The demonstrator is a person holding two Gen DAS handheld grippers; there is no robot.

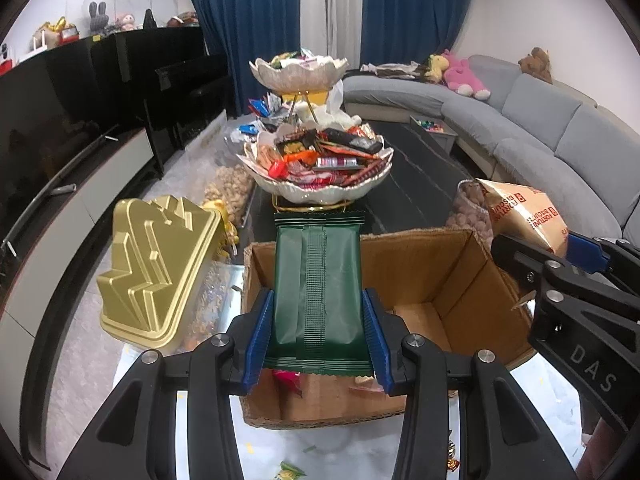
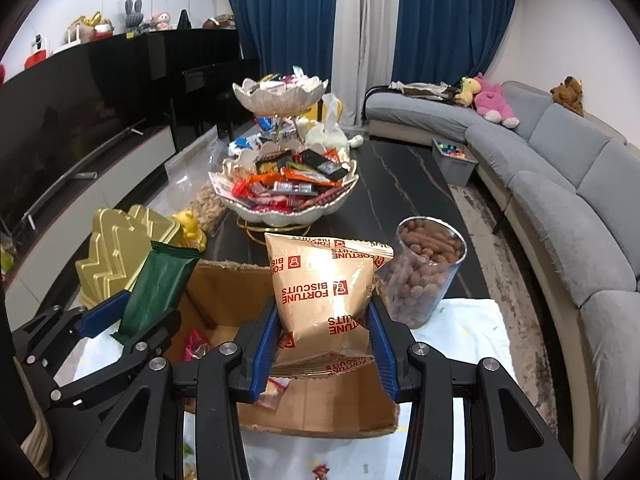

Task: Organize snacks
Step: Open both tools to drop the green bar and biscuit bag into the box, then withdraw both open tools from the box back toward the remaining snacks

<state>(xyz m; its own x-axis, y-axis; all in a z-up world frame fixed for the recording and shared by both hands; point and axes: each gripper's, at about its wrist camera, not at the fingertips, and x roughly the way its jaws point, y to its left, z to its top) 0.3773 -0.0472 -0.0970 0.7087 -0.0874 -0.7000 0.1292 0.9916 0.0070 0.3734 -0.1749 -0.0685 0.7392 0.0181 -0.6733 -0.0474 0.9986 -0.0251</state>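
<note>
A: State of both tools?

B: Left gripper point(image 1: 318, 316) has its jaws clamped on the green bar point(image 1: 318, 280), gripping its long edges. Right gripper point(image 2: 324, 332) has its jaws clenched on the biscuit bag point(image 2: 324, 296). Both snacks hang above the open box point(image 1: 460, 276), which sits at 6 o'clock from the tiered bowl point(image 1: 320, 188).

A: Failure modes?

B: Three, by my estimate. The bag is air-filled and glossy, so extra squeeze could crush the biscuits or let the bag slip out of the jaws. The two tools are near each other over the box, so a joint advance to the bowl risks collision. The lower bowl is already heaped, so an added snack may slide off the pile onto the worktop.

A: Obstacles in the path?

B: The nut jar point(image 2: 424, 272) stands at 2 o'clock from the box, and the gold lid point(image 1: 156, 272) at 9 o'clock. Either could be clipped by a wide swing.

A: Surface and room?

B: Dark veined worktop point(image 2: 400, 184), with a white cloth point(image 2: 472, 332) under the box. Grey sofa point(image 2: 560, 176) at 3 o'clock, television point(image 1: 52, 136) at 9 o'clock, blue curtains point(image 1: 256, 12) at 12 o'clock.
</note>
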